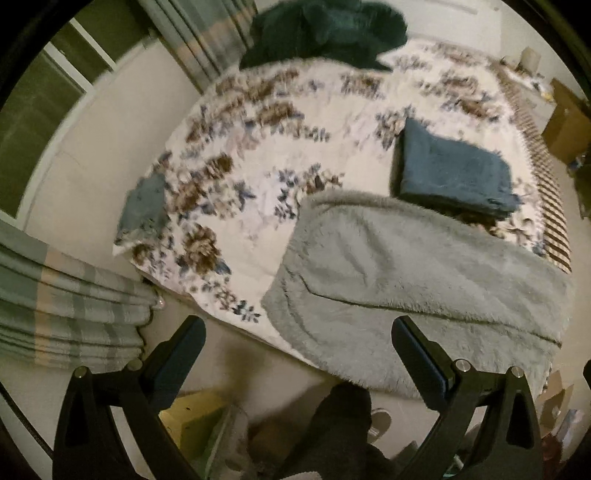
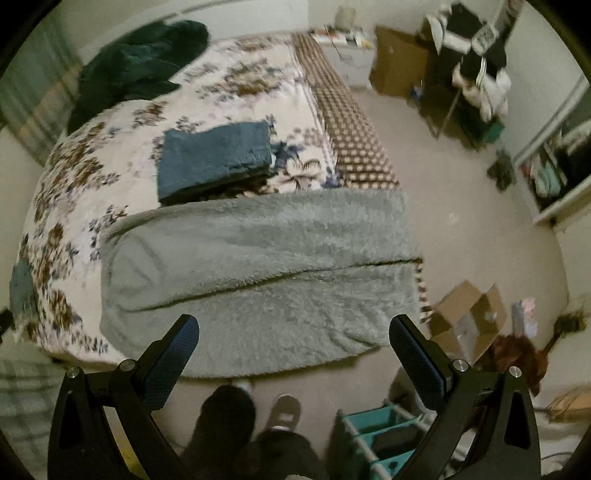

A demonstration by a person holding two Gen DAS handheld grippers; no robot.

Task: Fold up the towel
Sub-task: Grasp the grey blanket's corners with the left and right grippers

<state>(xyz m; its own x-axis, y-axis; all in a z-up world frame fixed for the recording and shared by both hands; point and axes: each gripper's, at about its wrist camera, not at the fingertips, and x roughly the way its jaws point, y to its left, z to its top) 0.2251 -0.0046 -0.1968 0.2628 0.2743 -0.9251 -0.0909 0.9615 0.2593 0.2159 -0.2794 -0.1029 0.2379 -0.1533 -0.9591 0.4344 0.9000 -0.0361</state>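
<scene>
A fluffy grey towel [image 1: 406, 280] [image 2: 258, 266] lies folded once along the near end of the bed, a dark seam line running across it. My left gripper [image 1: 299, 328] hangs open above the bed's near edge, nothing between its fingers. My right gripper [image 2: 293, 326] is also open and empty, held over the grey towel's near edge. A folded blue towel [image 1: 454, 170] [image 2: 218, 155] rests on the floral bedspread [image 1: 258, 147] [image 2: 92, 162] just beyond the grey one.
A dark green blanket [image 1: 325, 33] [image 2: 136, 62] is heaped at the head of the bed. Cardboard boxes [image 2: 469, 317], a teal rack [image 2: 376, 439] and clutter stand on the carpet to the right. The person's feet [image 2: 284, 410] are below the bed edge. Striped curtains [image 1: 66, 314] hang left.
</scene>
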